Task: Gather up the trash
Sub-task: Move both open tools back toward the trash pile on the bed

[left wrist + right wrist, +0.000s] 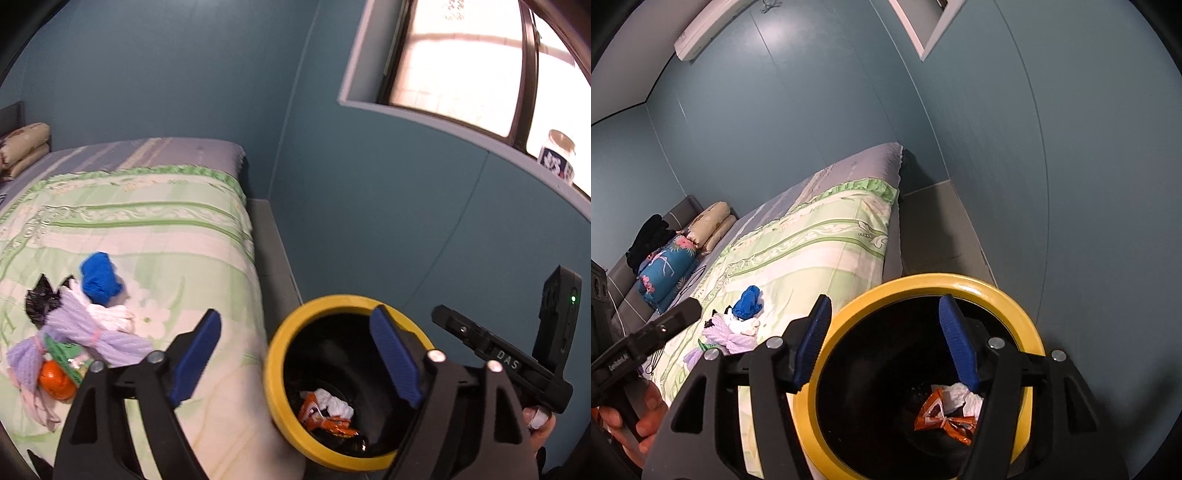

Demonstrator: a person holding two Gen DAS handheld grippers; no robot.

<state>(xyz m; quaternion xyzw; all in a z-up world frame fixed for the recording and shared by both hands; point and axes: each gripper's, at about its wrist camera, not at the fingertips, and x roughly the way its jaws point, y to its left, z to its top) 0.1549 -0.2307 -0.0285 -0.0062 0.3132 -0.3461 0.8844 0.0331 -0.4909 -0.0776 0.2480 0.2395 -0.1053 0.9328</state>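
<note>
A black bin with a yellow rim (pixel 275 391) stands beside the bed, holding an orange wrapper (pixel 314 411) and crumpled white paper (pixel 334 402). My left gripper (pixel 295 315) is open and empty, its blue pads spanning the bed edge and the bin mouth. On the quilt lies a trash pile: a blue crumple (pixel 99 277), black plastic (pixel 40 299), lilac yarn bundles (pixel 92 328), white paper (pixel 114 319), a green packet (pixel 64 356) and an orange ball (pixel 55 380). My right gripper (pixel 884 302) straddles the bin rim (pixel 846 310), one pad outside and one inside, wide apart and not pressing.
The green floral quilt (pixel 166 229) covers the bed. Pillows (pixel 713 221) and dark clothes sit at the headboard. A grey floor strip (pixel 269 251) runs between bed and blue wall. A jar (pixel 559 157) stands on the window sill. A hand (pixel 639 417) holds the left gripper's handle.
</note>
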